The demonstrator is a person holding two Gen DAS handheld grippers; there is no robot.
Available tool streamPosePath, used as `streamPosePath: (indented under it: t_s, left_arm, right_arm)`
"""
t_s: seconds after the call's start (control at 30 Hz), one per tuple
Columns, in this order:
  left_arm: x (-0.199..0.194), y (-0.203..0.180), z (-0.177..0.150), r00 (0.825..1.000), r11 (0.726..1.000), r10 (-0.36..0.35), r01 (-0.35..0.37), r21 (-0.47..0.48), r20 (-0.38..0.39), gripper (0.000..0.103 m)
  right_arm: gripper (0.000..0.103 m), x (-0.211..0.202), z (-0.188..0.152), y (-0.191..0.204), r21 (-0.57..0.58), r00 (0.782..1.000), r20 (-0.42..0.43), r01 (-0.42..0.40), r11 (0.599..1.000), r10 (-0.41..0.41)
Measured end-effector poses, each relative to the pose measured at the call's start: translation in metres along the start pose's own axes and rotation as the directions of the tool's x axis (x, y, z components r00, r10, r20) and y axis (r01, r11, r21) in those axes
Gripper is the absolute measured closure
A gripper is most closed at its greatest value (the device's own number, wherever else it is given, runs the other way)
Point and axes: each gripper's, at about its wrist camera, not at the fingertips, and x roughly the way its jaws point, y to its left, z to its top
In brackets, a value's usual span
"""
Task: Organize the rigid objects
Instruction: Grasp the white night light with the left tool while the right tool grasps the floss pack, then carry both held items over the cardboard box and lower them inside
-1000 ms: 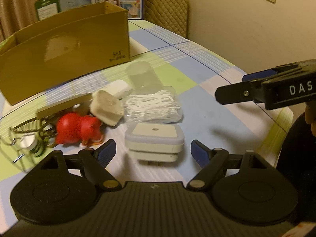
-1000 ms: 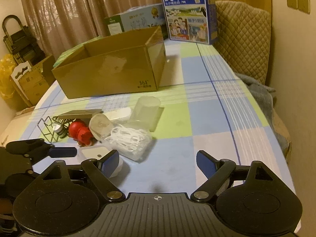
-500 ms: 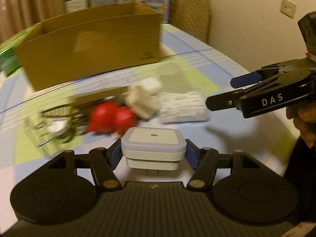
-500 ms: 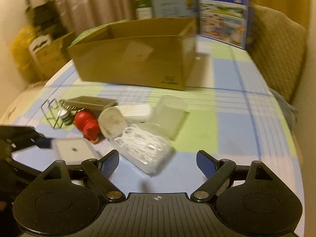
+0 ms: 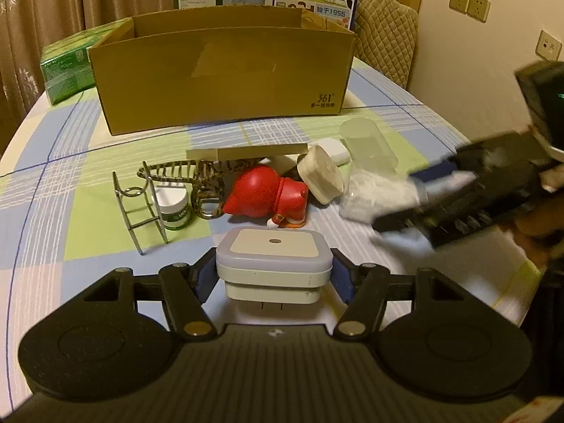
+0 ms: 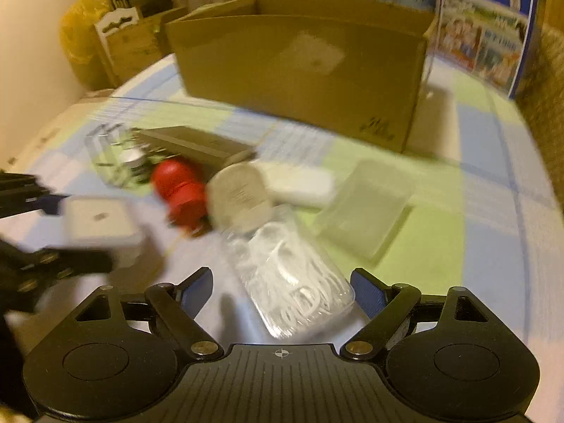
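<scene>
Two hand-held grippers — left (image 5: pixel 274 275) clamping white square box (image 5: pixel 274 259), right (image 6: pixel 282 287) spread wide around floss-pick pack (image 6: pixel 292 278).

Both wrist views look low along own fingers, close over table (image 5: pixel 88 232), toward cardboard box (image 5: pixel 225 70). Shared: box, red toy (image 5: pixel 264 197), clear floss pack (image 6: pixel 292 278). Right view blurred.

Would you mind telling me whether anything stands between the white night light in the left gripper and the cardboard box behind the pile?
Yes. The left gripper is shut on the night light, and the pile lies between it and the cardboard box: the red toy, the wire rack and the small jar. Lifted above them, its path looks free.
</scene>
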Motion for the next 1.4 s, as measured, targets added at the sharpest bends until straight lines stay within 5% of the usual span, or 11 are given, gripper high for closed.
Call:
streamPosePath:
  t_s: [0.27,0.4,0.87,1.4]
  left_arm:
    - [0.001,0.004,-0.002,1.000,0.999,0.011,-0.011,-0.034,0.005,0.042]
    - [0.002,0.006,-0.001,1.000,0.999,0.017,-0.016,-0.047,0.009,0.042]
    - [-0.012,-0.001,0.006,0.999,0.999,0.016,-0.015,-0.036,0.040,0.042]
    - [-0.068,0.015,0.058,0.992,0.996,0.064,-0.056,-0.072,0.108,0.042]
  right_arm:
    - [0.029,0.009,0.002,0.021,-0.060,0.997,0.042,0.067,0.996,-0.065]
    - [0.049,0.015,0.002,0.016,-0.036,0.996,0.021,0.088,0.995,-0.087]
    - [0.050,-0.021,0.011,0.027,0.051,0.989,0.066,0.130,0.990,-0.134]
    - [0.050,-0.082,0.061,0.058,0.096,0.955,0.249,0.139,0.986,-0.159]
